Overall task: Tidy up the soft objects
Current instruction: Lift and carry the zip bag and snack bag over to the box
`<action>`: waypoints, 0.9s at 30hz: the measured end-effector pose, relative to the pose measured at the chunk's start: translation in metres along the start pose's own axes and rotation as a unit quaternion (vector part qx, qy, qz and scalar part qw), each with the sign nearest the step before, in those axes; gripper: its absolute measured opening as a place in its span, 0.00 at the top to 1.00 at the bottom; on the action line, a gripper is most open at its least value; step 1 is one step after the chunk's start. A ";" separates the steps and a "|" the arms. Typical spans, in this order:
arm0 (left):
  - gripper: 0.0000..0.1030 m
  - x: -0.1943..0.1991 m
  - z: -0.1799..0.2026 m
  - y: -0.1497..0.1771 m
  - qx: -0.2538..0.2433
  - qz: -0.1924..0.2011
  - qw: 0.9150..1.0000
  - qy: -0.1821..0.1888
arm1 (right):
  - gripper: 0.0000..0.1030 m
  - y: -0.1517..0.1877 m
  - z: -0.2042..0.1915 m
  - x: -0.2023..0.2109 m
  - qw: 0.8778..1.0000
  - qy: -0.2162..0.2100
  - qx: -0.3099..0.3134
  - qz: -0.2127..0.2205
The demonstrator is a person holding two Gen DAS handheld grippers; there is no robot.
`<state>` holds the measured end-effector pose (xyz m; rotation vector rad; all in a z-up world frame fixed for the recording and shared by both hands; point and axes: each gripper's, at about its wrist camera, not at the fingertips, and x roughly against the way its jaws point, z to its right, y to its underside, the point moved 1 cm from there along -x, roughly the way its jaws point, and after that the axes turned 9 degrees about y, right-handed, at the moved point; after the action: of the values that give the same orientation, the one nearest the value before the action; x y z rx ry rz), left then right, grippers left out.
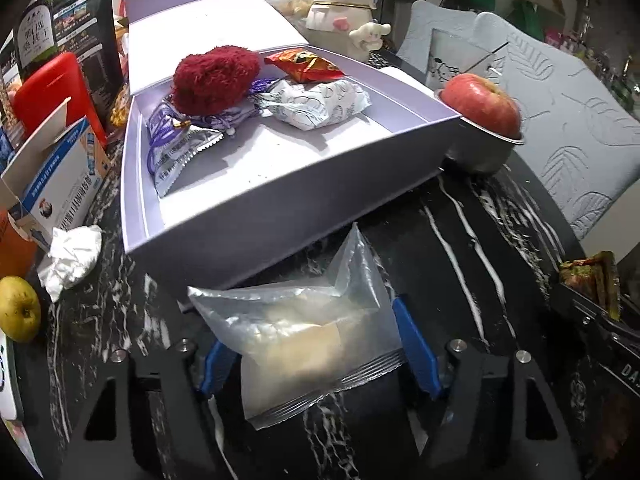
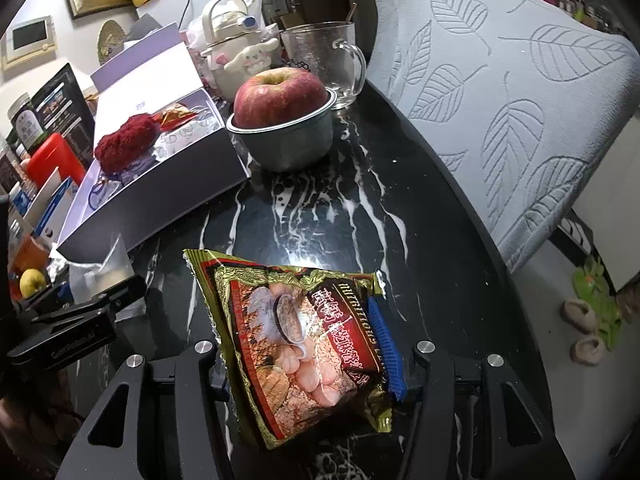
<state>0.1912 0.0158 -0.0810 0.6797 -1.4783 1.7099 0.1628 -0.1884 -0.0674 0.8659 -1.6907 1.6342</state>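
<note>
My left gripper point(image 1: 316, 344) is shut on a clear plastic snack pouch point(image 1: 304, 336), held just in front of an open lilac box point(image 1: 280, 208). The box holds a red fluffy pouf point(image 1: 214, 78), a red snack packet point(image 1: 304, 65), a white wrapped pack point(image 1: 320, 102) and silver-purple packets point(image 1: 176, 148). My right gripper point(image 2: 308, 344) is shut on a gold and red snack bag point(image 2: 296, 340) above the black marble table point(image 2: 320, 208). The box point(image 2: 160, 188) is far left in the right wrist view.
A red apple point(image 1: 480, 104) sits in a metal bowl point(image 1: 484, 152) right of the box. A crumpled tissue point(image 1: 70, 260), a yellow-green apple point(image 1: 18, 308) and cartons point(image 1: 52, 184) lie left. A glass mug point(image 2: 328, 64), a white kettle point(image 2: 236, 40) and a quilted chair cover point(image 2: 520, 112) stand behind.
</note>
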 end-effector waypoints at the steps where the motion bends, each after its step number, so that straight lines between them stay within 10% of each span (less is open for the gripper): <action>1: 0.31 0.002 0.001 0.002 0.000 0.000 1.000 0.003 | 0.48 0.001 0.000 0.001 1.000 0.000 0.000 0.001; 27: 0.34 0.077 0.030 0.046 -0.033 0.052 0.998 0.033 | 0.48 0.053 -0.010 0.047 0.997 -0.081 0.012 0.010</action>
<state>0.1073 -0.0004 -0.0407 0.5160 -1.5396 1.7360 0.0924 -0.1796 -0.0606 1.0203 -1.7973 1.6381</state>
